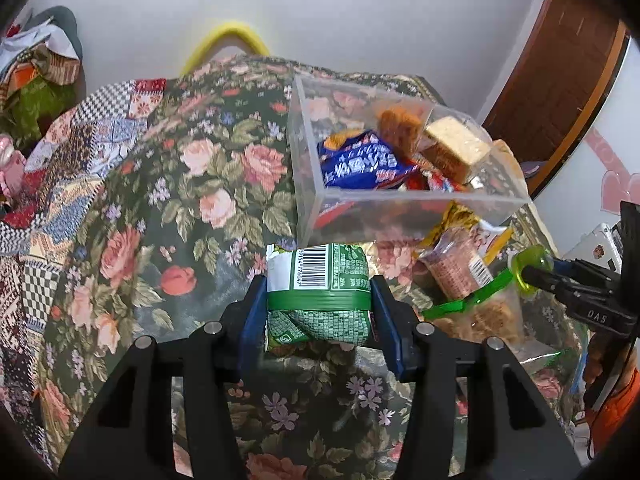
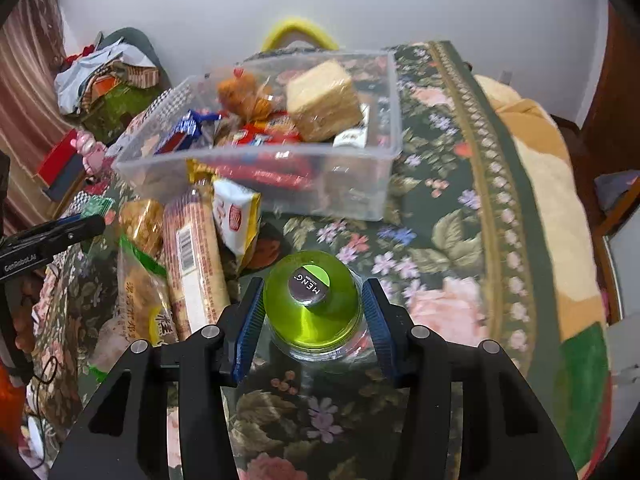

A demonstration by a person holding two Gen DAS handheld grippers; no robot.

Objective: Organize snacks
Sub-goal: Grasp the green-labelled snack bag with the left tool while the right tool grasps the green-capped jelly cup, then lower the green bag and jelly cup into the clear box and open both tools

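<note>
My left gripper is shut on a green snack packet with a barcode, held just in front of the clear plastic box. The box holds a blue packet, a brown snack and a wrapped cake block. My right gripper is shut on a green jelly cup, above the floral cloth in front of the same box. That cup also shows in the left wrist view. Several packets lie left of the right gripper.
A floral cloth covers the surface, with a patchwork cloth at its left. A biscuit sleeve and bagged snacks lie by the box. Clutter sits at the far left, a wooden door at the right.
</note>
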